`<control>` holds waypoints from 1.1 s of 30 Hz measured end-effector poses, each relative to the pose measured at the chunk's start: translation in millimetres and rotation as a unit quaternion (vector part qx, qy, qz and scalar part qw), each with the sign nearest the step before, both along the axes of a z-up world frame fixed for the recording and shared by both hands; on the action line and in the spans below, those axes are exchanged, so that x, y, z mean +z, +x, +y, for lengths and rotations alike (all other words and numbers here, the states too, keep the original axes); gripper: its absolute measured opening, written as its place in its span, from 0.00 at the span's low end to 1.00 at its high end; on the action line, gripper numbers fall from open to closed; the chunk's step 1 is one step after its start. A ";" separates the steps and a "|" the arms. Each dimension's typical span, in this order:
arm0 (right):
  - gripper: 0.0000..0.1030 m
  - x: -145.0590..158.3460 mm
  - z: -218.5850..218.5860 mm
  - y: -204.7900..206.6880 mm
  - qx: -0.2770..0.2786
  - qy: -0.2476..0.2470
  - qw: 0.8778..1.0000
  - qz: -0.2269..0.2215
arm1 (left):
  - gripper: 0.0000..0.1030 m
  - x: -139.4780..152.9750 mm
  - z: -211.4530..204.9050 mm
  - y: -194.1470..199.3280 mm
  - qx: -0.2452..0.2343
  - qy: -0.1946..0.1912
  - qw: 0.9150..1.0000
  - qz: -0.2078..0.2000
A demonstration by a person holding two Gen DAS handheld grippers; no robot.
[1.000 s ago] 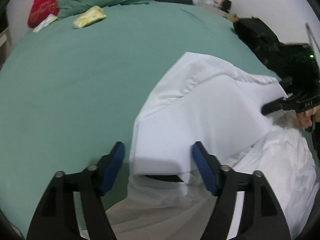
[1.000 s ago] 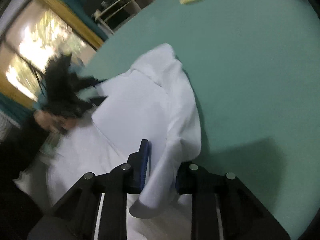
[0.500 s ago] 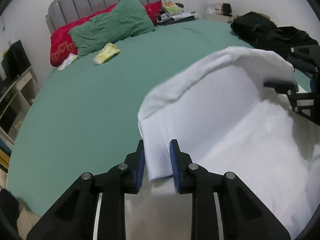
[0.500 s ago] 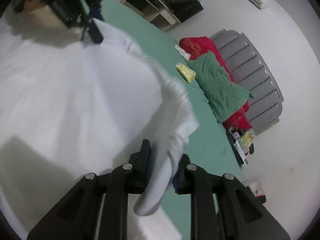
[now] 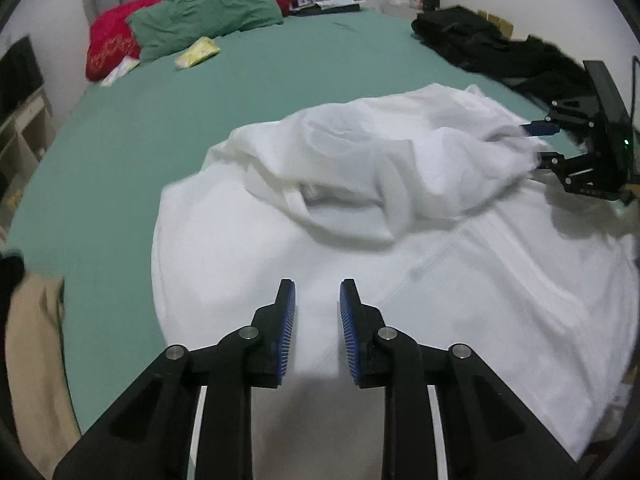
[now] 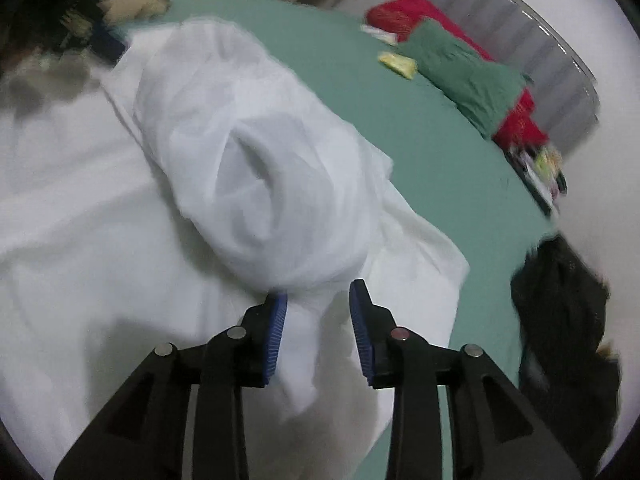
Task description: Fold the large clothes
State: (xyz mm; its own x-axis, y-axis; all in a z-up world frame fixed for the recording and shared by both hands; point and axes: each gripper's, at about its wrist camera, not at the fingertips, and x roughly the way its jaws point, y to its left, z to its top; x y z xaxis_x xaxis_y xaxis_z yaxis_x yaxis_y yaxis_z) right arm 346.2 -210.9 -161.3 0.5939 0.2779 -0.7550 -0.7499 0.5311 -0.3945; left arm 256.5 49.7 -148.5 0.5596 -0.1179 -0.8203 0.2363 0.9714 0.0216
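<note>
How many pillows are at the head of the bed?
2: a green pillow in front, and a red pillow behind it against the headboard. More may be hidden behind them.

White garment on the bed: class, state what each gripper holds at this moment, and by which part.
Nothing is held. The left gripper has just opened above the white garment; the right gripper has just opened with loose cloth between its fingers.

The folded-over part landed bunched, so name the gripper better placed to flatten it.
Probably right: the right gripper sits right at the bunched fold; the left gripper hovers open over flat cloth, farther off.
</note>
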 end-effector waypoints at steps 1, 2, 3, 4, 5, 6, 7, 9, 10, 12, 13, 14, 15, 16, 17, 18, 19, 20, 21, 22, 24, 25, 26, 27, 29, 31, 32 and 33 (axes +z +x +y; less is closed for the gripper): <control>0.38 6.5 -1.0 -6.0 -0.012 0.020 1.000 0.004 | 0.35 2.7 2.2 -7.4 0.003 -0.007 1.000 -0.003; 0.41 21.4 0.5 -11.9 -0.021 0.059 0.998 0.003 | 0.36 6.1 4.2 -13.9 0.009 -0.013 1.000 -0.009; 0.50 29.1 5.5 -13.6 -0.019 0.085 0.996 0.002 | 0.37 10.0 6.7 -20.0 0.016 -0.023 0.999 -0.016; 0.59 34.9 12.6 -19.5 -0.010 0.111 0.994 0.003 | 0.37 13.7 9.6 -24.7 0.026 -0.039 0.999 -0.021; 0.64 39.1 24.1 -27.7 0.003 0.136 0.991 0.006 | 0.37 15.7 10.8 -27.6 0.034 -0.052 0.998 -0.024; 0.68 44.8 45.2 -28.4 0.018 0.160 0.987 0.018 | 0.38 17.7 13.8 -29.2 0.046 -0.069 0.996 -0.026; 0.68 44.4 64.4 -28.8 0.025 0.169 0.985 0.028 | 0.38 19.1 14.7 -28.7 0.057 -0.080 0.995 -0.027; 0.68 38.8 109.5 -13.9 0.024 0.183 0.982 0.044 | 0.39 20.7 16.2 -33.5 0.078 -0.096 0.992 -0.032; 0.68 33.7 124.8 -6.2 0.022 0.189 0.980 0.055 | 0.39 21.4 15.9 -36.0 0.086 -0.104 0.990 -0.033; 0.60 11.9 149.9 4.7 -0.001 0.183 0.978 0.104 | 0.39 23.1 16.0 -43.0 0.095 -0.118 0.988 -0.035; 0.12 -1.2 155.9 13.5 -0.002 0.189 0.970 0.156 | 0.39 23.0 17.0 -47.6 0.100 -0.120 0.987 -0.036; 0.03 -9.7 158.5 17.0 -0.001 0.190 0.963 0.189 | 0.39 22.0 19.7 -49.9 0.108 -0.119 0.986 -0.035; 0.02 -18.7 159.6 14.0 -0.005 0.183 0.962 0.201 | 0.39 20.3 23.6 -52.7 0.117 -0.117 0.986 -0.032; 0.02 -21.1 156.6 5.4 0.003 0.178 0.963 0.201 | 0.39 18.5 28.7 -56.6 0.128 -0.116 0.984 -0.031; 0.02 -24.3 151.9 -3.3 0.014 0.170 0.963 0.209 | 0.39 17.7 33.1 -58.0 0.136 -0.118 0.983 -0.032; 0.02 -24.9 147.1 -16.0 0.020 0.156 0.965 0.211 | 0.40 15.1 38.5 -63.1 0.146 -0.125 0.981 -0.031; 0.02 -24.8 144.2 -24.9 0.024 0.145 0.966 0.212 | 0.40 13.7 40.4 -65.1 0.150 -0.128 0.980 -0.029; 0.02 -27.8 139.5 -37.5 0.029 0.126 0.969 0.210 | 0.40 10.6 41.2 -68.0 0.154 -0.132 0.979 -0.026; 0.03 -29.0 133.6 -45.4 0.030 0.121 0.971 0.205 | 0.40 6.7 39.5 -68.8 0.158 -0.136 0.978 -0.023; 0.03 -27.3 127.2 -50.4 0.031 0.125 0.970 0.205 | 0.40 3.5 34.6 -67.4 0.153 -0.142 0.978 -0.018; 0.04 -27.0 113.6 -61.5 0.023 0.126 0.969 0.212 | 0.40 7.1 19.1 -60.2 0.124 -0.148 0.981 -0.020; 0.06 -26.1 110.8 -63.7 0.020 0.124 0.969 0.214 | 0.40 13.1 12.5 -56.9 0.117 -0.147 0.982 -0.034; 0.08 -22.9 106.5 -66.4 0.018 0.125 0.968 0.216 | 0.40 18.8 6.0 -51.5 0.108 -0.150 0.982 -0.046; 0.14 -19.3 102.3 -69.5 0.015 0.129 0.966 0.224 | 0.40 23.8 -0.2 -43.6 0.098 -0.155 0.982 -0.054; 0.26 -9.8 95.1 -75.3 0.019 0.144 0.962 0.233 | 0.40 29.5 -10.3 -23.2 0.090 -0.165 0.980 -0.066; 0.51 7.5 87.0 -74.8 0.023 0.179 0.959 0.217 | 0.40 26.8 -18.9 0.7 0.092 -0.173 0.978 -0.065; 0.55 12.3 85.4 -72.5 0.019 0.190 0.960 0.207 | 0.40 24.2 -23.0 11.4 0.092 -0.175 0.978 -0.062; 0.60 21.3 79.0 -66.5 0.007 0.212 0.959 0.189 | 0.40 20.7 -28.1 22.0 0.090 -0.176 0.979 -0.059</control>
State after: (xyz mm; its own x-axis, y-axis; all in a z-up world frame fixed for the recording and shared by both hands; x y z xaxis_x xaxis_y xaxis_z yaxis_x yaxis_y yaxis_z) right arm 279.7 -131.9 -140.0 0.2953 0.6129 -0.7329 -0.8045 0.5733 0.1553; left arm 278.6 21.7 -127.8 0.6854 -0.2719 -0.6755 0.0761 0.9494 -0.3048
